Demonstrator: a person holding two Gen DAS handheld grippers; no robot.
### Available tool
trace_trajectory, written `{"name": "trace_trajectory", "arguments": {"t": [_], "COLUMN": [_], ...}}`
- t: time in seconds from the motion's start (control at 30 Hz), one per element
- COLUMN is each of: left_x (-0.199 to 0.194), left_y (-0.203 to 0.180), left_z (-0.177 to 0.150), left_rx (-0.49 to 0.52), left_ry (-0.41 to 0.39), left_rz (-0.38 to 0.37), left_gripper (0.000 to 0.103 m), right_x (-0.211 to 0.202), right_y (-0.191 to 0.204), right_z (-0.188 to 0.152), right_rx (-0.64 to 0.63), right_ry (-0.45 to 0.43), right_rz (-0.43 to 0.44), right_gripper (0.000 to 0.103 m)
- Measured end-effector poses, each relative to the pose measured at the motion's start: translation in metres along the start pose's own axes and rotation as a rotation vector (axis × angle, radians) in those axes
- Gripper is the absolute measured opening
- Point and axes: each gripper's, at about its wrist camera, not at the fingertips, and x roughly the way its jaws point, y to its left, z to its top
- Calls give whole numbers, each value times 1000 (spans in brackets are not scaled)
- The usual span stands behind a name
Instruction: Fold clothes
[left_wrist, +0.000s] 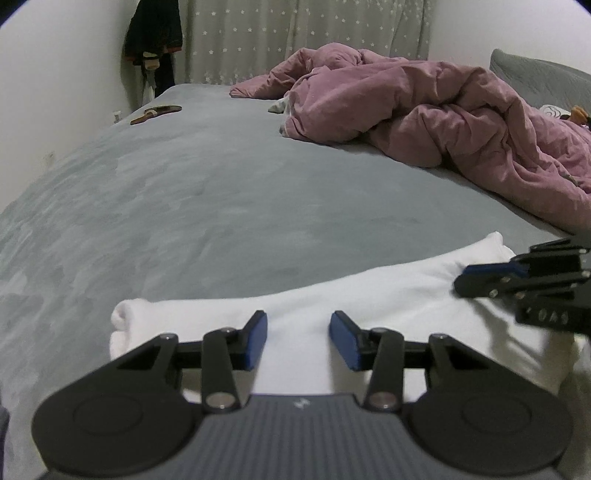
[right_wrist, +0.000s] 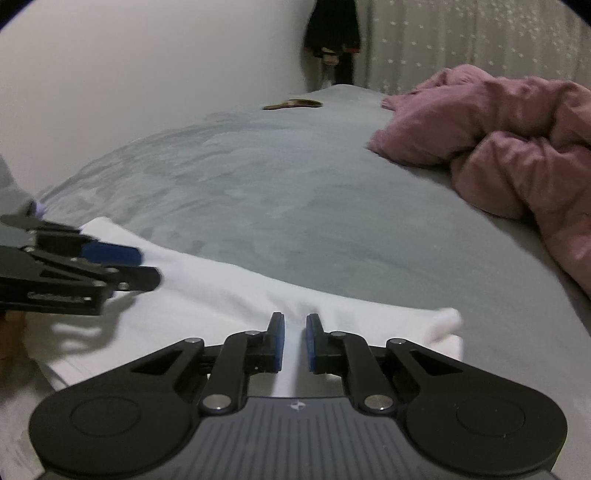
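Two grippers over a folded white garment at the near edge of a grey bed

The white garment (left_wrist: 332, 306) lies flat on the grey bedspread (left_wrist: 221, 192), its near part hidden under both tools; the left gripper (left_wrist: 298, 339) hangs above it with jaws apart, nothing between the blue pads, only cloth below; the right gripper (right_wrist: 294, 341) has its jaws nearly together with a narrow strip of white showing in the gap, and whether the pads pinch the cloth I cannot tell; the right wrist view is smeared, so the garment's far right corner is blurred; a rumpled pink duvet (left_wrist: 443, 110) runs off the right edge; a small brown object (left_wrist: 157, 112) far back is too small to identify; dark clothing (left_wrist: 153, 37) hangs against the wall, cut off at the top.
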Motion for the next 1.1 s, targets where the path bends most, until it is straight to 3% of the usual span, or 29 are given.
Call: {"name": "trace_trajectory", "arguments": {"t": [0.27,0.7,1.1], "left_x": [-12,-32,-47], "left_y": [7,13,18], "left_z": [-12,-30,-40], "left_rx": [4,-11,-12], "left_ry": [-12,-21,-28], "left_rz": [8,26,38], "left_gripper": [41,41,40], "right_x": [-10,-26,-36], "right_y": [-24,-25,-11], "right_z": [-7,-19,-27], "right_rx": [99,80,-19], "right_ry": [33,57,74], "right_rz": [-59,-122,-168], "right_gripper": [8,5,5]}}
